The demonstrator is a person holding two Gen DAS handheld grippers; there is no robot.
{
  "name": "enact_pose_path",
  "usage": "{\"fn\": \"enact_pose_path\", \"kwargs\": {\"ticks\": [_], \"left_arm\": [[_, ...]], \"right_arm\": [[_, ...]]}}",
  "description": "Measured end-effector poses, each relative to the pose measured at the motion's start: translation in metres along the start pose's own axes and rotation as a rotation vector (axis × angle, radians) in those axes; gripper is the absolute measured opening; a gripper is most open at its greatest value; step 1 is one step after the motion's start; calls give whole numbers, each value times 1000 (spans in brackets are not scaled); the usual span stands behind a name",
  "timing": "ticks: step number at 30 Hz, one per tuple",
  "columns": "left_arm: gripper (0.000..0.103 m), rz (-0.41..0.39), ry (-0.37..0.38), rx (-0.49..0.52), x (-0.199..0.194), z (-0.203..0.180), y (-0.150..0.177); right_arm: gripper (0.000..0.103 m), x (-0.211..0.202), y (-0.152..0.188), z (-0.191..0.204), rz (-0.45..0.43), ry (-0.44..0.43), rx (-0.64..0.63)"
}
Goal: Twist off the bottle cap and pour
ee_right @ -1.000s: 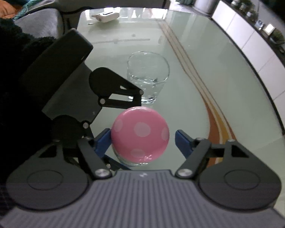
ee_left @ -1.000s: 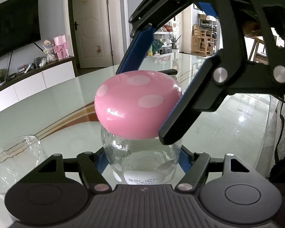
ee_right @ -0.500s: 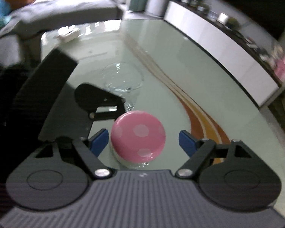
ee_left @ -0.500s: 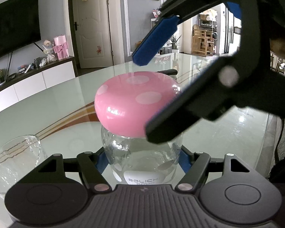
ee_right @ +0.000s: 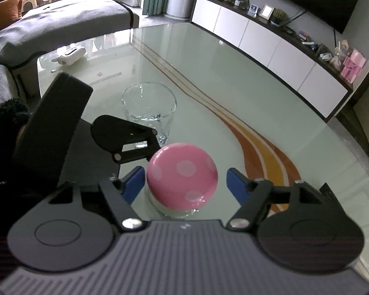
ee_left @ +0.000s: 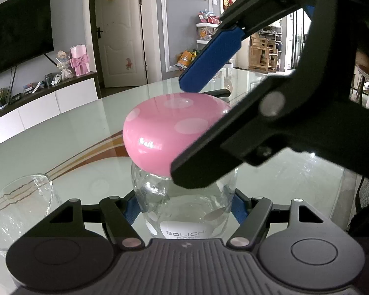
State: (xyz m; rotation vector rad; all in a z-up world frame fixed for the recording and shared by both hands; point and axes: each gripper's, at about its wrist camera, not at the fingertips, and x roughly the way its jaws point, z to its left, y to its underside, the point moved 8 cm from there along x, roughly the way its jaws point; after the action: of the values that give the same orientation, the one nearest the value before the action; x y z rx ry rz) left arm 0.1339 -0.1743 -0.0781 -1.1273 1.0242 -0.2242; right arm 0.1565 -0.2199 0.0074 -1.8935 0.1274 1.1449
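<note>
On a glass surface, the left gripper pinches the clear bottle between its blue fingers, while the right gripper straddles the bottle's pink dotted cap, its fingers spread with a gap on either side. Those fingers have just been closing toward the cap after standing wider half a second ago, and the right gripper has rolled since then; the bottle and the drinking glass beyond it stay put.
</note>
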Motion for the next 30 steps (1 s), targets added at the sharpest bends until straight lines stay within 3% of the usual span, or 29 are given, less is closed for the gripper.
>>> {"fn": "enact_pose_path", "kwargs": {"ticks": [9,30], "left_arm": [[74,1,3,-1,3,5,-4],[74,1,2,0,5,6,-4]], "right_arm": [[65,-2,2,0,-5,-25,-36],[65,-7,3,-11,-56,-232,-185]]}}
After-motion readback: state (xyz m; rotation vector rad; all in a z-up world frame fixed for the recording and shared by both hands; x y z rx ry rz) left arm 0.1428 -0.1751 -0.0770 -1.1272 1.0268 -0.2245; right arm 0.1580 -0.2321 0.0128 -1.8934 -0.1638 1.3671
